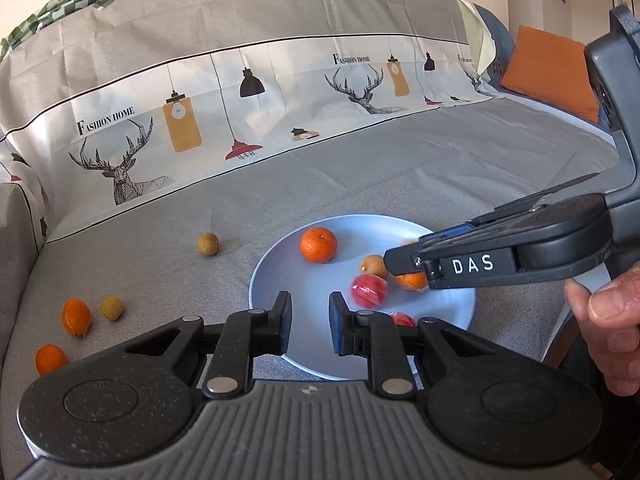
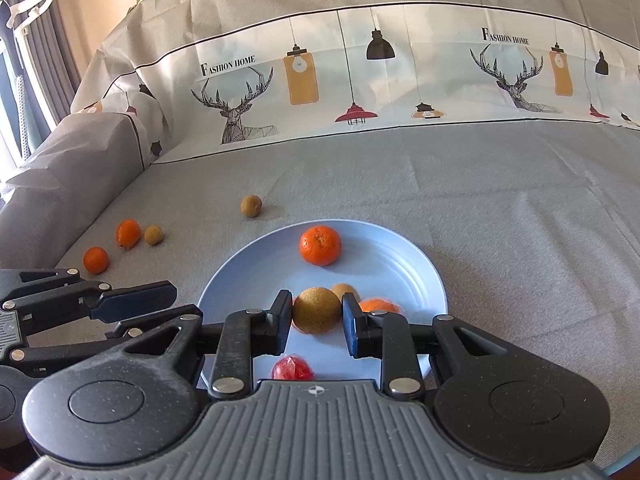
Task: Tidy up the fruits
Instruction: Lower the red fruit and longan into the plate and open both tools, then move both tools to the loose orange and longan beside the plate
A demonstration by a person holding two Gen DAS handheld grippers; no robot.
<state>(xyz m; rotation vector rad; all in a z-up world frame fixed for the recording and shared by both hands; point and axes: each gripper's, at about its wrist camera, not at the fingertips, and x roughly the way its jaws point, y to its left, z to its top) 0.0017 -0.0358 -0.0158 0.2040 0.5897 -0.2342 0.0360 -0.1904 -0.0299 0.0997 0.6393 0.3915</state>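
A pale blue plate lies on the grey sofa cover. On it are a large orange, a red wrapped fruit, a small orange and a brown longan. My right gripper is shut on a brown longan just above the plate; it also shows in the left wrist view. My left gripper is open and empty over the plate's near left edge.
Loose fruit lies left of the plate: a longan, another longan and two small oranges. A printed backrest cover stands behind. An orange cushion is at the far right.
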